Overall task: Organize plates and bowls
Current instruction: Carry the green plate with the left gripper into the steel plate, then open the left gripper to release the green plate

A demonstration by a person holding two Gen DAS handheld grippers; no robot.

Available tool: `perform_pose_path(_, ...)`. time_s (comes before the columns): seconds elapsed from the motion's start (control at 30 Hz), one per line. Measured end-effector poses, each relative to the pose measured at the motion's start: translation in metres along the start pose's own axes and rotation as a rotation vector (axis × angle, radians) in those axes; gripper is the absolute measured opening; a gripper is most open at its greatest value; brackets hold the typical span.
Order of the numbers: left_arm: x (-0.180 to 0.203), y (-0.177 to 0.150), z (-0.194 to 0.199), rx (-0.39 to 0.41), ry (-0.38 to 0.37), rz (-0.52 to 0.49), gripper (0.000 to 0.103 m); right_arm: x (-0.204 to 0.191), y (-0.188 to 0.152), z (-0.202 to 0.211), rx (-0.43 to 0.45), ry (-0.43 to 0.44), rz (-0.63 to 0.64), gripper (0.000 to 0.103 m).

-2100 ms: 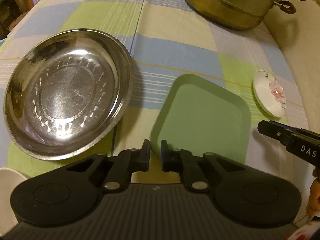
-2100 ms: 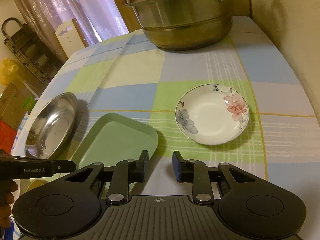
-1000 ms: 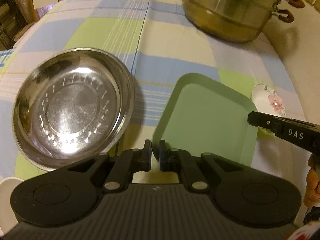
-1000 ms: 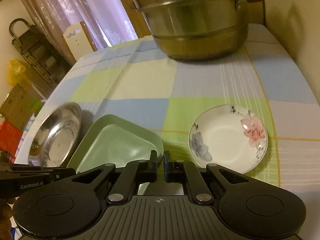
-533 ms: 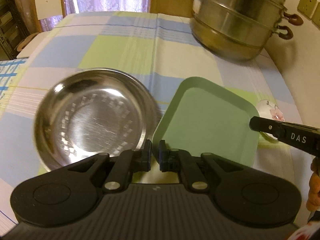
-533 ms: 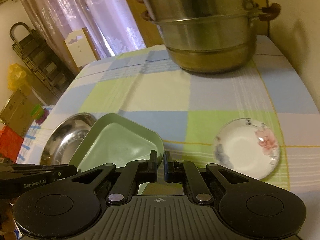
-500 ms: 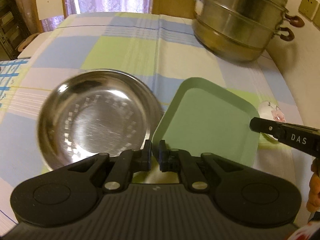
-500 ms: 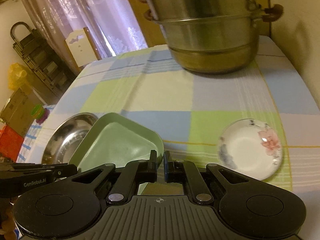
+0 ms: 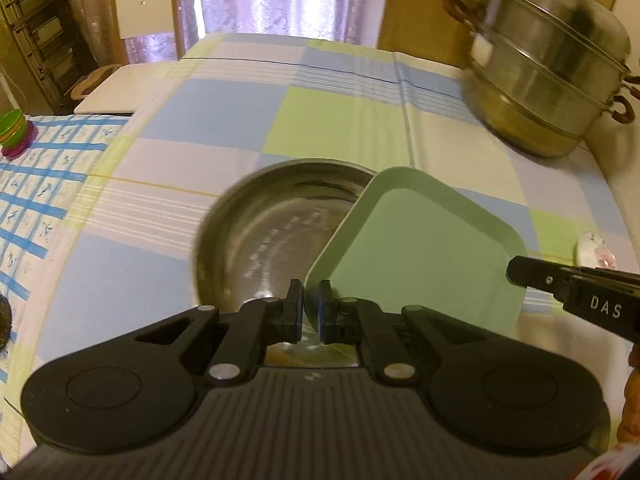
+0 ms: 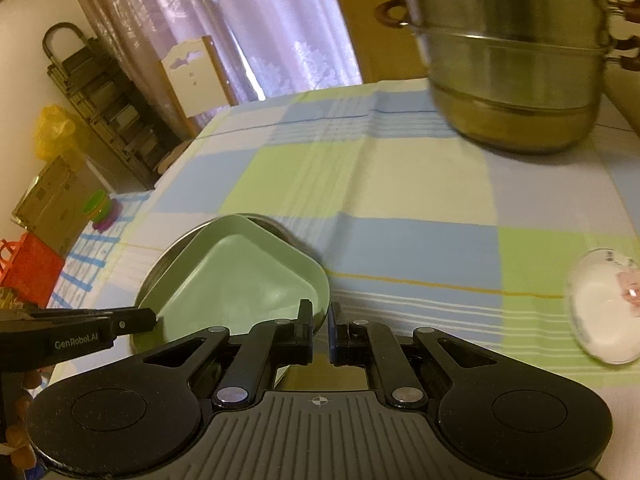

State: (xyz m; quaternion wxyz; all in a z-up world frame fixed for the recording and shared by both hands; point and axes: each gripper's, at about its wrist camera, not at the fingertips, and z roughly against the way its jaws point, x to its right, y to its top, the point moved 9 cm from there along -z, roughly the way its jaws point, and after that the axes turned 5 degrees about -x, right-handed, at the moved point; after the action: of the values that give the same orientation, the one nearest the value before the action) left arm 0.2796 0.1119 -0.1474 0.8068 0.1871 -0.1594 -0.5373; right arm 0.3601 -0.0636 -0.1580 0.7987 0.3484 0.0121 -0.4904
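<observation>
A pale green square plate (image 9: 424, 256) hangs tilted over a shallow steel bowl (image 9: 264, 240) and covers the bowl's right part. My left gripper (image 9: 310, 308) is shut on the plate's near corner rim. My right gripper (image 9: 516, 276) reaches the plate's right edge from the side. In the right wrist view, the right gripper (image 10: 320, 320) is shut on the green plate (image 10: 240, 280) at its near corner, and the left gripper (image 10: 148, 320) comes in at its left side. Only a strip of the steel bowl's rim (image 10: 276, 226) shows behind the plate.
A white floral plate (image 9: 596, 248) (image 10: 604, 304) lies on the checked tablecloth (image 9: 344, 120) to the right. A tall steel steamer pot (image 9: 548, 80) (image 10: 516, 72) stands at the back right. Stacked coloured cups (image 9: 12, 128) sit off the table's left edge.
Both grippers, shut on the green plate, have carried it leftward and slightly up until it overlaps the steel bowl. The floral plate has slid toward the right edge of both views.
</observation>
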Motion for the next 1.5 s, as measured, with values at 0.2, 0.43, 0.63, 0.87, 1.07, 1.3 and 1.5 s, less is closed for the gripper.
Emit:
perform_pose_path(0.2,-0.025,0.008,-0.009,-0.004,0.010,0.005,0.006,-0.021,0.002,-0.022,-0.024,-0.007,0.001,0.008)
perform_pose_path(0.43,-0.045,0.015,-0.025,-0.025,0.010,0.003,0.006,-0.032,0.004,-0.044,-0.052,-0.025,-0.005,0.008)
perform_pose_path(0.63,-0.052,0.017,-0.039,-0.047,0.006,-0.006,0.006,-0.034,0.002,-0.060,-0.079,-0.045,-0.017,0.008)
perform_pose_path(0.87,-0.054,0.018,-0.052,-0.071,-0.001,-0.016,0.006,-0.033,0.000,-0.071,-0.105,-0.063,-0.033,0.009)
perform_pose_path(1.07,-0.056,0.017,-0.060,-0.084,0.001,-0.021,0.006,-0.032,-0.003,-0.077,-0.117,-0.076,-0.030,0.009)
perform_pose_path(1.3,-0.057,0.018,-0.062,-0.085,-0.013,-0.020,0.008,-0.034,-0.003,-0.080,-0.122,-0.080,-0.034,0.009)
perform_pose_path(1.5,-0.054,0.021,-0.058,-0.075,-0.009,-0.037,0.018,-0.032,-0.004,-0.080,-0.127,-0.080,-0.044,0.010)
